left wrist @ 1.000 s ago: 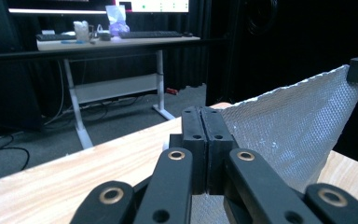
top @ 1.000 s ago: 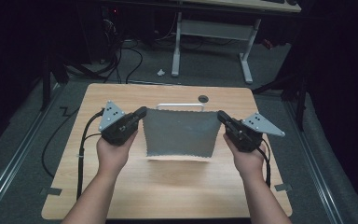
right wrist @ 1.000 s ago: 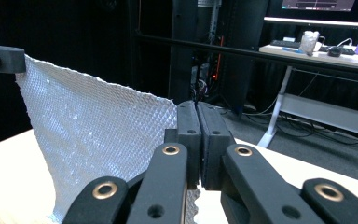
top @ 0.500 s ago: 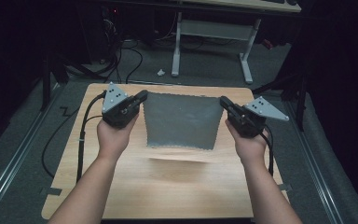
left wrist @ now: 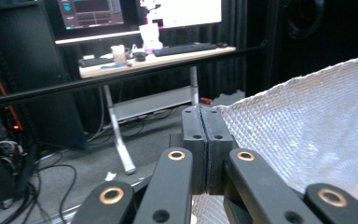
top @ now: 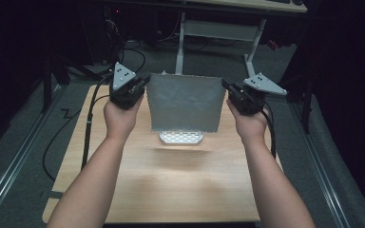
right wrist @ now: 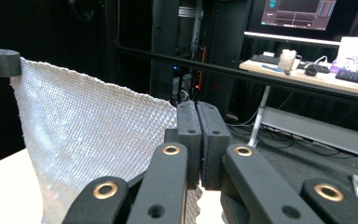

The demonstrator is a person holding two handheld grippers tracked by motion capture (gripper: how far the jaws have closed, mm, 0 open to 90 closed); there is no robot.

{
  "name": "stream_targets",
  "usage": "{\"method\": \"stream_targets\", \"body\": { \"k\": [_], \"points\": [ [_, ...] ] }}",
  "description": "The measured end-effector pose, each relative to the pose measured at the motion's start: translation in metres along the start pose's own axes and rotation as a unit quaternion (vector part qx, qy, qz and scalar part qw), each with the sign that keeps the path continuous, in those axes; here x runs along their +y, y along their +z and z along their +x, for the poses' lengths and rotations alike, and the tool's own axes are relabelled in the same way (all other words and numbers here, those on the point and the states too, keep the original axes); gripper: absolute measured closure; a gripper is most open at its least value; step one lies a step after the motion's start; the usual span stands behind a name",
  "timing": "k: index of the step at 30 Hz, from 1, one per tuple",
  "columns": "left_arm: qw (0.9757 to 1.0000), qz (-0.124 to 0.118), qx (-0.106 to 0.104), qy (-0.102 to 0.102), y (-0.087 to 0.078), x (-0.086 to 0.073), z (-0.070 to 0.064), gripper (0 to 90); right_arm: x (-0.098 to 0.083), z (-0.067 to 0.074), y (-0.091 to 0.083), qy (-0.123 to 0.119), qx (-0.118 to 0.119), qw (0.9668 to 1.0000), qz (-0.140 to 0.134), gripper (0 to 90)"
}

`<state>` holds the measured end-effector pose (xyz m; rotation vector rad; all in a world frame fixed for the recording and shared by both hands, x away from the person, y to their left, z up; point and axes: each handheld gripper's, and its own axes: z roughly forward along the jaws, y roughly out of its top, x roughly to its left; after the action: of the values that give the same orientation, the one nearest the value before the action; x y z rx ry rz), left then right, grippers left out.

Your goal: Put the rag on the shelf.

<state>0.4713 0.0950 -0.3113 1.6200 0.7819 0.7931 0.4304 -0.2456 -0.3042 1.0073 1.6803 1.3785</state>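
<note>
A grey waffle-textured cloth [top: 184,103] hangs stretched in the air above the wooden table [top: 171,185]. My left gripper [top: 145,84] is shut on its upper left corner and my right gripper [top: 225,85] is shut on its upper right corner. In the left gripper view the jaws [left wrist: 206,135] meet with the cloth [left wrist: 307,135] spreading off to the right. In the right gripper view the jaws [right wrist: 198,140] pinch the cloth [right wrist: 88,140], which runs left to the other gripper [right wrist: 0,62]. Below the cloth's bottom edge a lighter folded cloth [top: 181,137] lies on the table.
Cables [top: 88,128] trail from the left gripper over the table's left side. Beyond the table stands a desk frame with white legs [top: 180,45], and a desk with monitors and keyboards [left wrist: 168,49] lies farther off. Dark floor surrounds the table.
Both hands have risen and moved away from me, lifting the cloth off the table so it hangs free. A lighter folded cloth underneath has come into sight.
</note>
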Motion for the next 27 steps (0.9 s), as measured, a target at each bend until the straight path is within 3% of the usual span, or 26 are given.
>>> {"method": "stream_targets", "body": {
  "k": [5, 8, 15, 17, 23, 27],
  "points": [
    [0.9999, 0.011, 0.002, -0.002, 0.017, 0.005, 0.006, 89.5, 0.0, -0.009, 0.012, 0.009, -0.004, 0.9999, 0.005, 89.8],
    [0.9996, 0.025, 0.007, 0.007, 0.027, 0.004, 0.009, 89.5, 0.001, -0.015, 0.022, 0.011, -0.009, 0.9998, 0.014, 89.8],
    [0.9969, 0.078, 0.009, -0.004, 0.05, -0.016, 0.021, 89.4, -0.01, -0.02, 0.053, -0.023, -0.015, 0.9983, 0.052, 89.8],
    [0.996, 0.089, 0.004, -0.009, 0.054, -0.024, 0.022, 89.5, -0.017, -0.022, 0.06, -0.026, -0.011, 0.9976, 0.063, 89.8],
    [0.9916, 0.122, -0.032, -0.028, 0.059, -0.055, 0.026, 89.5, -0.039, -0.028, 0.07, -0.006, 0.003, 0.9961, 0.088, 89.8],
    [0.9894, 0.131, -0.046, -0.043, 0.056, -0.071, 0.025, 89.4, -0.055, -0.027, 0.072, 0.0, 0.017, 0.9951, 0.098, 89.7]
  ]
}}
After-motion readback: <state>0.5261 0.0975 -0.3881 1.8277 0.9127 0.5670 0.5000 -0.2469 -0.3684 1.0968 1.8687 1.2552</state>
